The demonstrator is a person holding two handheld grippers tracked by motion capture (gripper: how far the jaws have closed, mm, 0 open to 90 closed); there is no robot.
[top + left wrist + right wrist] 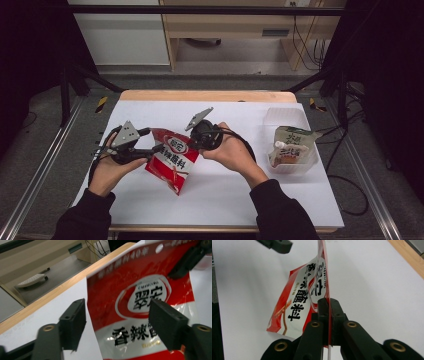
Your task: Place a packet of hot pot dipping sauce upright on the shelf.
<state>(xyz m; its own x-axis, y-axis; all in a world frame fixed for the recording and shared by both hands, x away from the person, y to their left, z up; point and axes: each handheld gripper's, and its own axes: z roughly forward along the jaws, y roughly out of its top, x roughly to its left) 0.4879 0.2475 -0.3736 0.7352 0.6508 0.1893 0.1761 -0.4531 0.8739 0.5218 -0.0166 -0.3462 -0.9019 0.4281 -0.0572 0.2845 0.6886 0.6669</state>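
My right gripper (328, 305) is clamped on the upper edge of the red and white seasoning packet (171, 158), which I hold off the white table (240, 195), hanging tilted between my hands. My left gripper (117, 322) stands open, its jaws spread to either side of the packet's lower half without pressing it. Off to my right, a clear plastic bin (287, 116) holds what looks like a pale green pouch (290, 145), though that corner is hard to read.
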